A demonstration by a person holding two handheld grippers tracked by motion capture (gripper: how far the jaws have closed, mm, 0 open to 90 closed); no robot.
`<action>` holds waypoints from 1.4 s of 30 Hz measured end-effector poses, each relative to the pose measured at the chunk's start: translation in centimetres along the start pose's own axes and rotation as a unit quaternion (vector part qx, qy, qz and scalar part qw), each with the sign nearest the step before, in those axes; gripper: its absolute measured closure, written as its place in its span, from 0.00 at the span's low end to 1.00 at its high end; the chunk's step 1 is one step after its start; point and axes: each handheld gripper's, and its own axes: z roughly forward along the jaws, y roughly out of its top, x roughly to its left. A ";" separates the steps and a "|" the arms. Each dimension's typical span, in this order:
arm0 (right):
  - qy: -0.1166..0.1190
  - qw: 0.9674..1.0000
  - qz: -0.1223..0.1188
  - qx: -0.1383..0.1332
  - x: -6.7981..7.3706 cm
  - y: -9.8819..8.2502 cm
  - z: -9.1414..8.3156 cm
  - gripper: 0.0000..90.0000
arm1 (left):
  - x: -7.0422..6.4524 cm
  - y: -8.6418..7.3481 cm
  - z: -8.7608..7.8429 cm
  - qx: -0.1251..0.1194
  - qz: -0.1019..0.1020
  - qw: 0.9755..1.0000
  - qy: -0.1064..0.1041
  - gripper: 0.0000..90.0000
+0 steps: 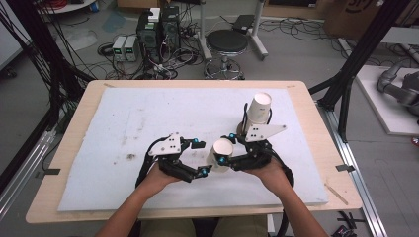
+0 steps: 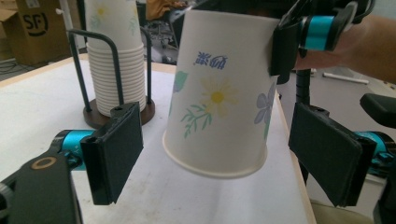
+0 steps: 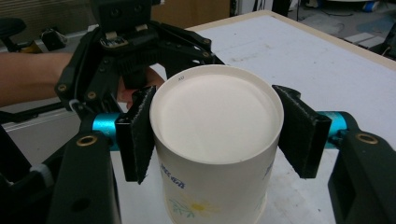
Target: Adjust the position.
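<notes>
A white paper cup (image 1: 220, 152) with a flower print (image 2: 217, 100) hangs upside down, slightly tilted, just above the white mat (image 1: 148, 118). My right gripper (image 1: 226, 149) is shut on it near its base (image 3: 215, 114), one pad pressing each side. My left gripper (image 1: 201, 157) is open, its two pads (image 2: 114, 151) flanking the cup's rim end with a gap on each side. The left gripper (image 2: 222, 156) faces the right gripper across the cup. A stack of matching cups (image 1: 258, 111) stands upside down in a black wire holder (image 2: 77, 70) on a dark round base, behind the right gripper.
The mat covers most of a wooden table (image 1: 74, 128). On the floor beyond it stand a round stool (image 1: 226, 42), computer boxes (image 1: 158, 29) and loose cables. Black frame posts (image 1: 353, 64) rise at the right. A cardboard box (image 2: 28, 28) sits far off.
</notes>
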 end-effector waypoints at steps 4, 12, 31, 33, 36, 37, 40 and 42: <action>0.005 1.000 0.001 0.000 0.1 0.1 0.1 0.40 | -0.1 0.0 0.6 0.001 0.001 1.000 -0.005 0.20; 0.015 1.000 0.003 -0.007 0.1 0.1 0.3 0.40 | -0.1 -0.2 1.4 0.005 0.001 1.000 -0.012 0.21; 0.035 0.999 0.020 -0.018 0.2 0.3 0.7 0.36 | 0.0 0.3 0.7 0.020 0.018 0.999 -0.034 0.44; 0.033 0.999 0.022 -0.020 0.2 0.3 0.7 0.30 | 0.1 0.5 0.5 0.024 0.016 0.999 -0.032 0.44; 0.024 0.999 0.024 -0.023 0.1 0.5 0.4 0.23 | 0.3 0.9 0.1 0.033 0.014 0.999 -0.030 0.45; 0.024 0.999 0.024 -0.023 0.1 0.5 0.4 0.23 | 0.4 1.1 0.0 0.039 0.016 0.999 -0.030 0.45; 0.033 0.999 0.013 -0.020 -0.1 0.8 -0.2 0.22 | 0.4 1.8 -0.3 0.065 0.017 0.997 -0.030 0.45; 0.035 0.999 0.009 -0.017 -0.2 0.8 -0.3 0.22 | 0.4 2.0 -0.4 0.074 0.017 0.997 -0.030 0.45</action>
